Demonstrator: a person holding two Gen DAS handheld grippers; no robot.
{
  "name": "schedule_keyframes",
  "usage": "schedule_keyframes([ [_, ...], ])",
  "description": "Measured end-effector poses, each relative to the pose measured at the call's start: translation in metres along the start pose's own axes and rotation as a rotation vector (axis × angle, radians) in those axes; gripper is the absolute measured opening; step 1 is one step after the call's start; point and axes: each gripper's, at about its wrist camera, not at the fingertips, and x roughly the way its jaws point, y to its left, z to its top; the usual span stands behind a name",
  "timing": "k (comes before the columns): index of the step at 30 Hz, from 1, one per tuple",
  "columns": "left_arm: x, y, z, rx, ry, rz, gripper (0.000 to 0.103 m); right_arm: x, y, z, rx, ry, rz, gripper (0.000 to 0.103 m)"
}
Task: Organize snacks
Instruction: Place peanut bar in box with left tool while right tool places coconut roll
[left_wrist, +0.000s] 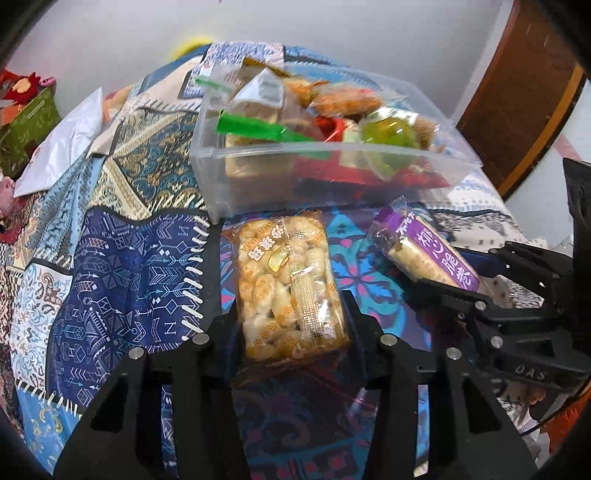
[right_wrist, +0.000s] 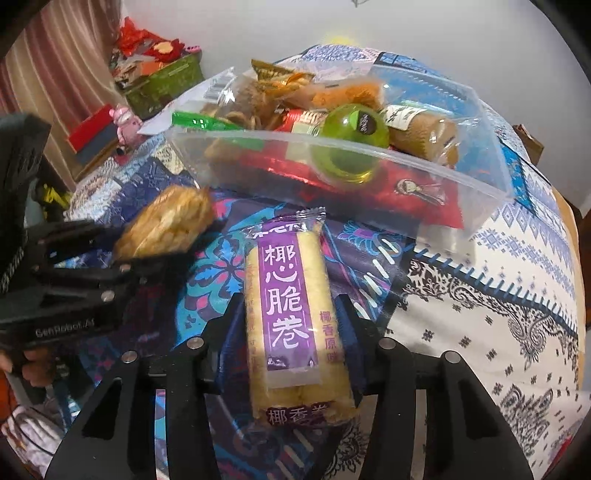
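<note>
- clear plastic bin (left_wrist: 236, 177): smooth, glossy
- orange snack pack (left_wrist: 291, 284), purple snack pack (right_wrist: 291, 302): shiny plastic film
- patchwork cloth (left_wrist: 122, 258): matt woven fabric
- door (left_wrist: 517, 92): brown wood

light: even indoor, fairly bright; glare: clear plastic bin (left_wrist: 332, 147); blur: slight; edges: fisheye bend, dark corners

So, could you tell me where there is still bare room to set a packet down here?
Bare cloth lies left of the clear bin, on the blue arrow-patterned patch, and right of it on the white patterned cloth. The bin itself is heaped to the rim.
</note>
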Motion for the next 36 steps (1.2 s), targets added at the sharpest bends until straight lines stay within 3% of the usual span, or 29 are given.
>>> schedule_keyframes([
  [10,-0.051,-0.013,0.023,0.019,-0.149,-0.016,0.047,-0.049,-0.005,0.007,0.032,-0.141,0.005,0.043],
  [18,-0.068,-0.019,0.057,0.012,-0.227,-0.022,0.047,-0.077,-0.019,0.037,0.084,-0.269,-0.028,0.043],
  [27,-0.048,-0.029,0.104,0.019,-0.258,-0.004,0.047,-0.071,-0.038,0.069,0.141,-0.334,-0.075,0.043],
  [36,0.000,-0.036,0.130,0.012,-0.207,0.003,0.047,-0.038,-0.054,0.085,0.196,-0.294,-0.093,0.043],
])
